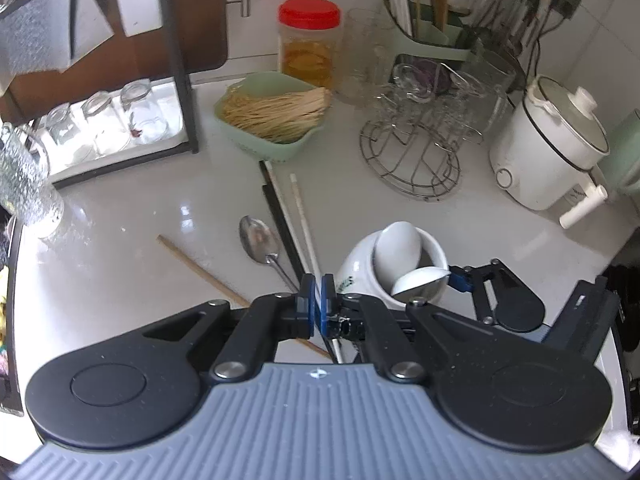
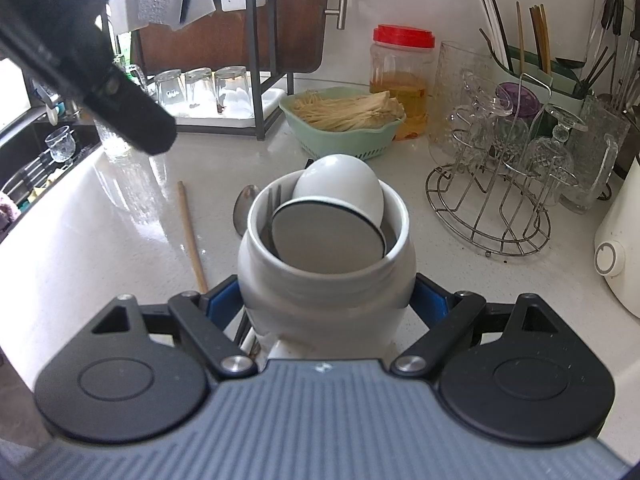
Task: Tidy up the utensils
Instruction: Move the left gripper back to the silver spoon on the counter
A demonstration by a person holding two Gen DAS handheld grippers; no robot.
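Note:
My left gripper (image 1: 318, 294) is shut on a white chopstick (image 1: 301, 208), low over the white counter. A second white chopstick and black chopsticks (image 1: 280, 216) lie alongside it. A metal spoon (image 1: 258, 236) and a wooden chopstick (image 1: 200, 268) lie just to the left. My right gripper (image 2: 326, 300) is shut on a white ceramic jar (image 2: 324, 280), tilted toward the camera. Two white ceramic spoons (image 2: 340, 188) stand in it, with dark utensil handles beside them. In the left wrist view the jar (image 1: 360, 276) sits right of my fingers.
A green basket (image 1: 280, 148) of dry noodles stands behind the chopsticks, with a red-lidded jar (image 1: 310, 40) behind it. A wire glass rack (image 1: 412, 168) and a white electric pot (image 1: 548, 152) stand at right. A black shelf with upturned glasses (image 1: 120, 120) stands left.

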